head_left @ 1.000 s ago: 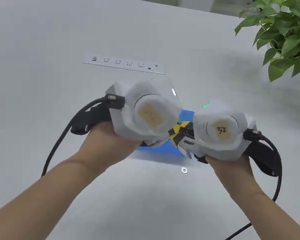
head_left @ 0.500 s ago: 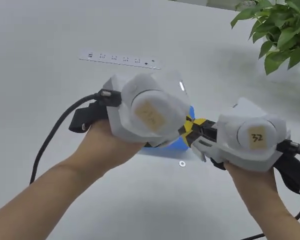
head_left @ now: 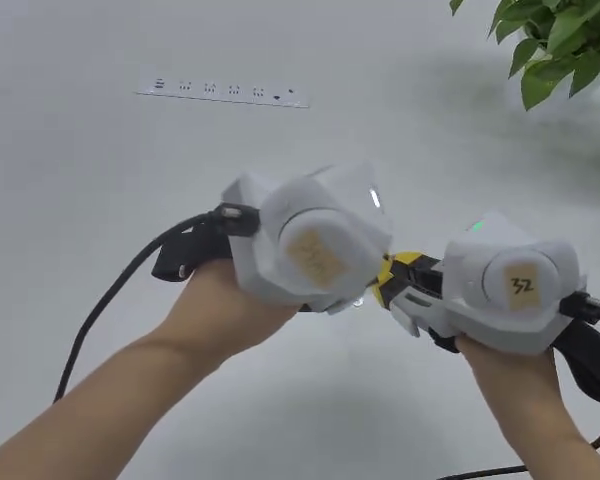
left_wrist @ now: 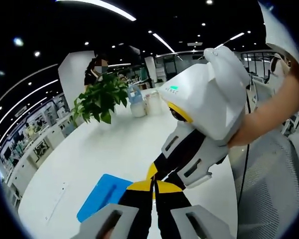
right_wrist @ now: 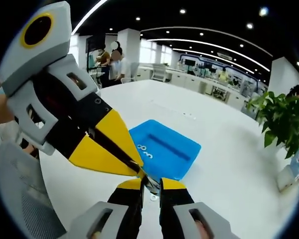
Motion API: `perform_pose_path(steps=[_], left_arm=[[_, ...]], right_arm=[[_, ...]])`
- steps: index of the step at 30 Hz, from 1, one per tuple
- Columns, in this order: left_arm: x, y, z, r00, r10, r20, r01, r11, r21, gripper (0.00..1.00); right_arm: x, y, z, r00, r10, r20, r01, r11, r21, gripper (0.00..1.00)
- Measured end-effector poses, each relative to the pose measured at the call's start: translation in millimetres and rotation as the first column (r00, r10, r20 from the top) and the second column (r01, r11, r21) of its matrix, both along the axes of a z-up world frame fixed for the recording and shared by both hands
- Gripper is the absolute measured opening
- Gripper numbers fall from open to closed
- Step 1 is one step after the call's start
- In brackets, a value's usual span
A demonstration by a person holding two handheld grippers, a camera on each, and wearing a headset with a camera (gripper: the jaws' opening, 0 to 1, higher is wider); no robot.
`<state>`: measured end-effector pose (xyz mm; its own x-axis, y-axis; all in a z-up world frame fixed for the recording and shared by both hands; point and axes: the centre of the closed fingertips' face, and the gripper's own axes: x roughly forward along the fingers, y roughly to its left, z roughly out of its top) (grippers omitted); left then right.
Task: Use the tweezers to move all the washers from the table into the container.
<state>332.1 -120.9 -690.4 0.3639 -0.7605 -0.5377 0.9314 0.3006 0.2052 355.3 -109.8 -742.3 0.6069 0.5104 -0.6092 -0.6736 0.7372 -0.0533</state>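
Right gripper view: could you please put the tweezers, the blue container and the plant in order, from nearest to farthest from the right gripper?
From the right gripper:
1. tweezers, their tip right at its jaw tips.
2. blue container, on the table just ahead of the jaws.
3. plant, far off at the right edge.

White table [head_left: 100,220], blue container [right_wrist: 164,144], loose washer [right_wrist: 153,197] just beside it, power strip [head_left: 222,91], potted plant [head_left: 560,45]

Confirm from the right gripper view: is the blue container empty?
No, a few small washers already lie on the floor of the blue container, towards its near-left side.
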Motion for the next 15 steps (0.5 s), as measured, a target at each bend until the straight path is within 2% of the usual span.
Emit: perform_pose_path(steps=[7,15], left_arm=[[0.7,1.0,-14.5,0.999,0.003,-0.039,-0.002,1.0,0.015,0.0],[-2.3,3.8,-26.3,0.998,0.0,-0.063,0.003,0.999,0.047,0.0]], right_arm=[[-2.0,2.5,-15.2,0.999,0.005,-0.032,-0.005,1.0,0.001,0.08],[-5.8,6.0,-28.0,0.996,-0.003,-0.088,0.007,0.999,0.052,0.09]])
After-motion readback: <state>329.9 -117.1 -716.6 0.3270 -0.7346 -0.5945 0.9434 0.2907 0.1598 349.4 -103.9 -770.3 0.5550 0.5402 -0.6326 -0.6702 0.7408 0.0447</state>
